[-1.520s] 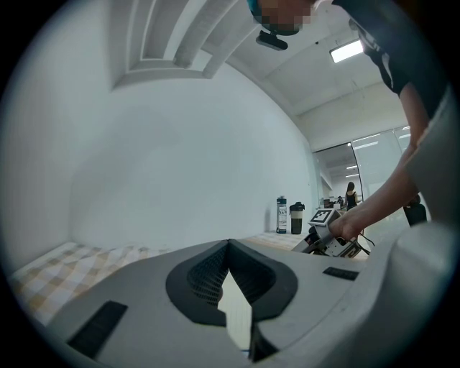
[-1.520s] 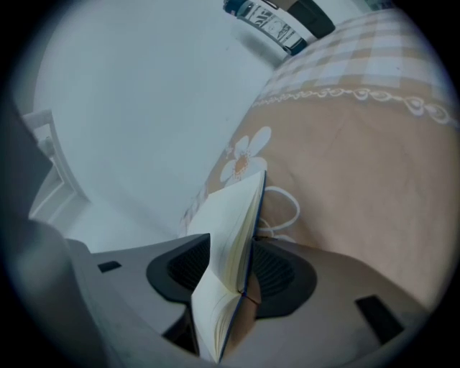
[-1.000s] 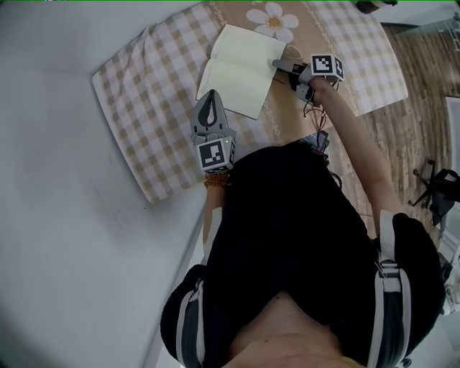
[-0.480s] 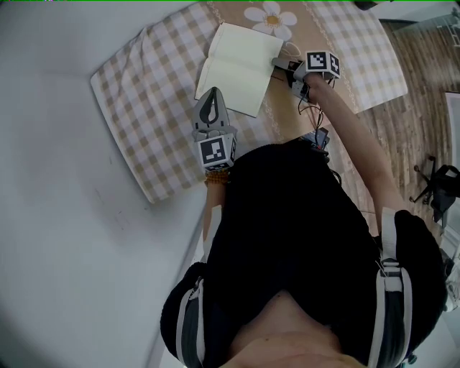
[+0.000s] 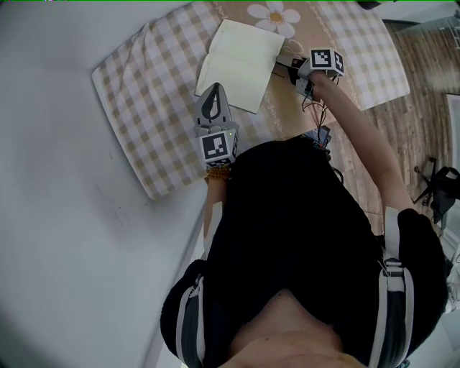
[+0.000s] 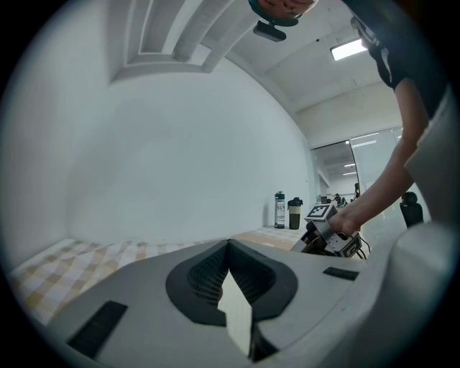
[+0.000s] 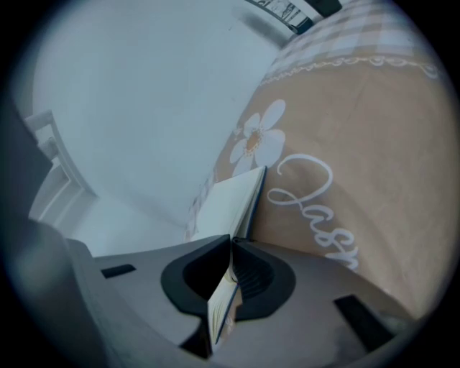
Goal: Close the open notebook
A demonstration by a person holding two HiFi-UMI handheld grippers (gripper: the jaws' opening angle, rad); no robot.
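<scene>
Notebook (image 5: 237, 61): one, lying open with its pale pages up on the far side of the table (image 5: 129, 154), just near of the daisy print.
Hand-held grippers: two, one at each side of the notebook.
Right hand-held gripper (image 7: 231, 241): at the notebook's right edge. Its jaws have just been closing and now pinch the edge of the cover and pages between them.
Left hand-held gripper (image 5: 213, 88): jaws pressed together with nothing held. The tips sit at the notebook's near left edge, and whether they touch it I cannot tell.
Checked cloth (image 5: 154, 79): one, covering the table, with a tan band running under the notebook.
Daisy print (image 5: 272, 16): one, on the tan band, just far of the notebook. White script lettering runs beside it in the right gripper view.
Bottles: two, a slim one (image 6: 279, 210) and a dark one (image 6: 295, 213), standing side by side far off in the left gripper view.
Change, right hand-held gripper: a second ago its jaws stood apart at the same edge; now they are clamped on it.
Change, notebook: it stays open and in much the same place.
Change, left hand-held gripper: same spot and same closed jaws as before.
</scene>
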